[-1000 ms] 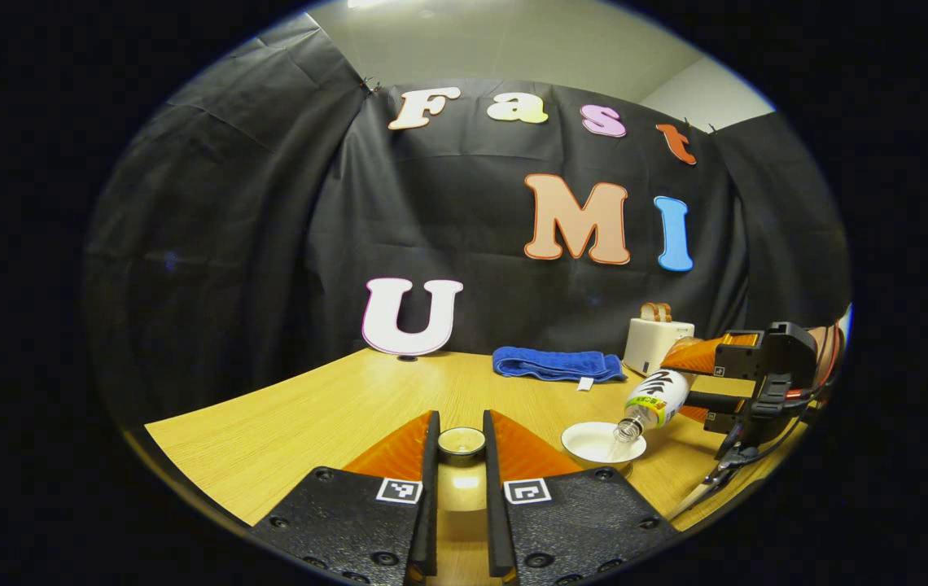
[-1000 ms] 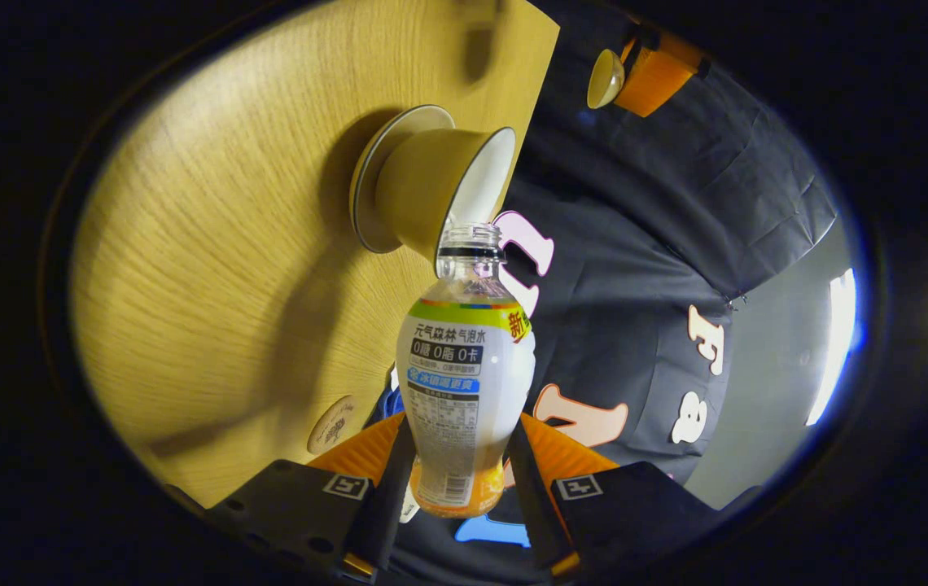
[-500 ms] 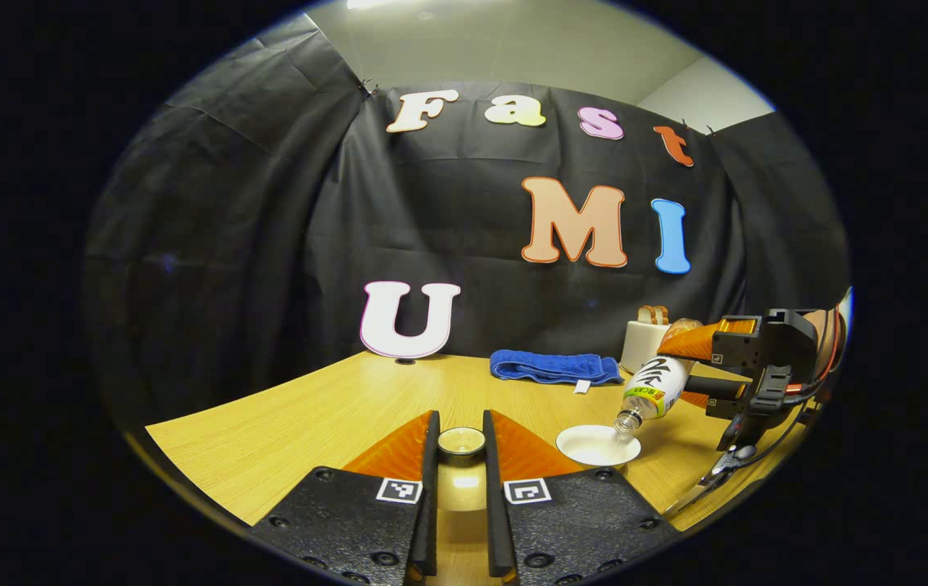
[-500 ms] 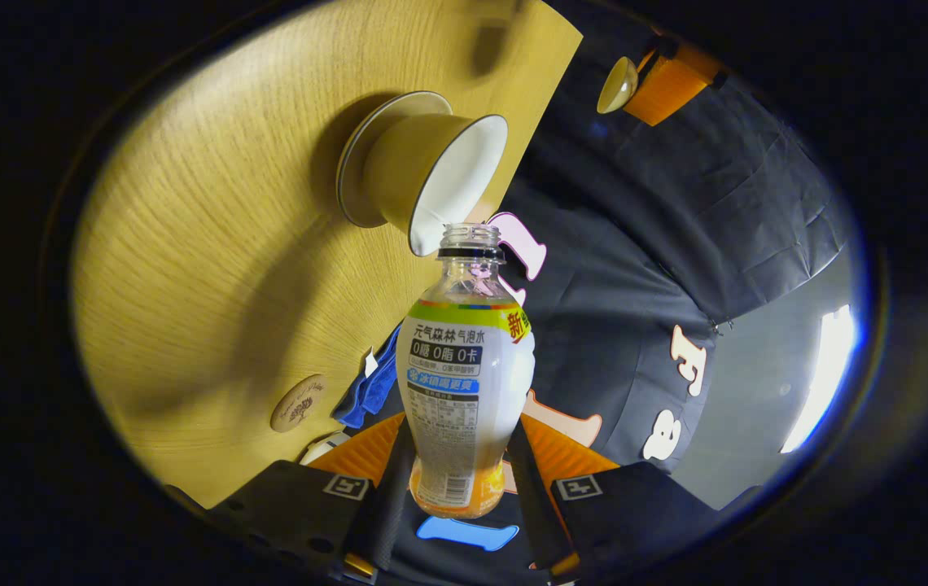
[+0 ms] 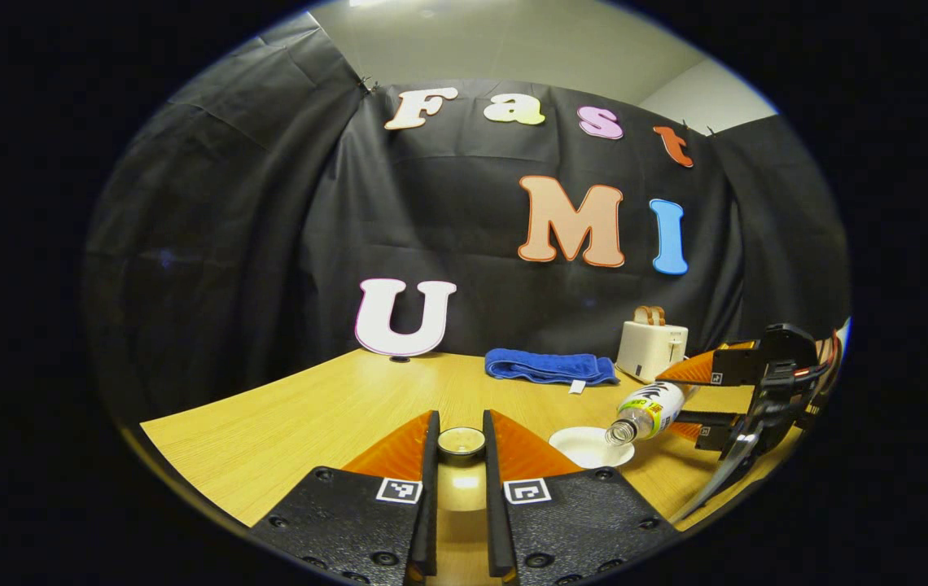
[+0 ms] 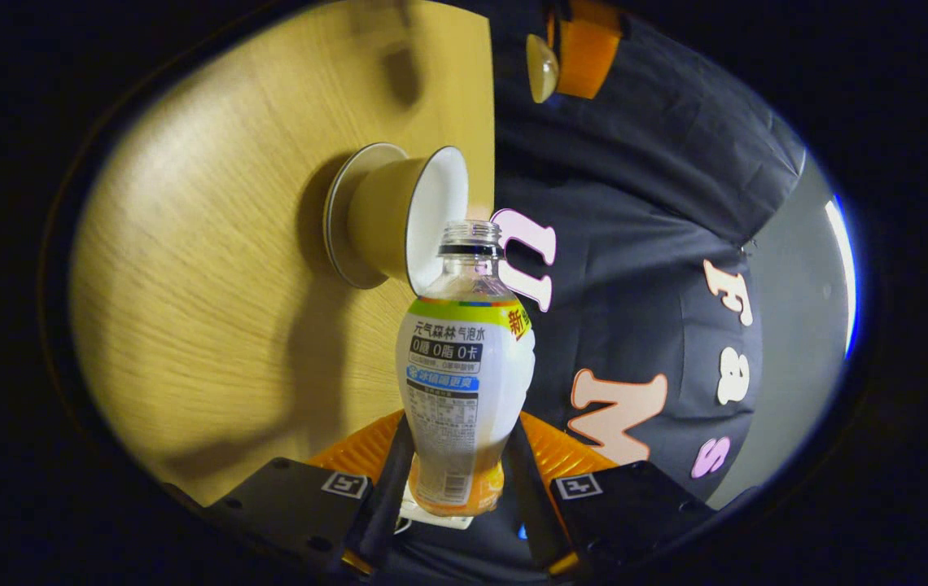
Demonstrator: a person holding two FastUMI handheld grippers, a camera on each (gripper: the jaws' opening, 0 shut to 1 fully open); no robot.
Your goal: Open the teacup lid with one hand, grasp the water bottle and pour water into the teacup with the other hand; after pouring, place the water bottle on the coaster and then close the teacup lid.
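Note:
My left gripper [image 5: 461,426] is shut on the teacup lid [image 5: 461,442], holding it above the table. The right gripper view has that lid [image 6: 541,69] in the far gripper at the top. The teacup [image 5: 592,447], white inside, stands open on its saucer [image 6: 340,213] to my right. My right gripper [image 6: 460,431] is shut on the lower body of the uncapped water bottle [image 6: 464,374]. The bottle [image 5: 647,409] lies tilted almost flat, its mouth at the rim of the teacup [image 6: 403,216]. The right gripper [image 5: 682,399] sits right of the cup.
A folded blue towel [image 5: 549,366] lies at the back of the wooden table [image 5: 309,423]. A white toaster [image 5: 650,346] with bread slices stands to its right by the black cloth wall. The table's near edge runs just below my left gripper.
The right gripper has sunk and rolled, so the bottle lies lower and flatter, its mouth still at the cup's rim. The toaster is now uncovered. My left gripper with the lid has stayed put.

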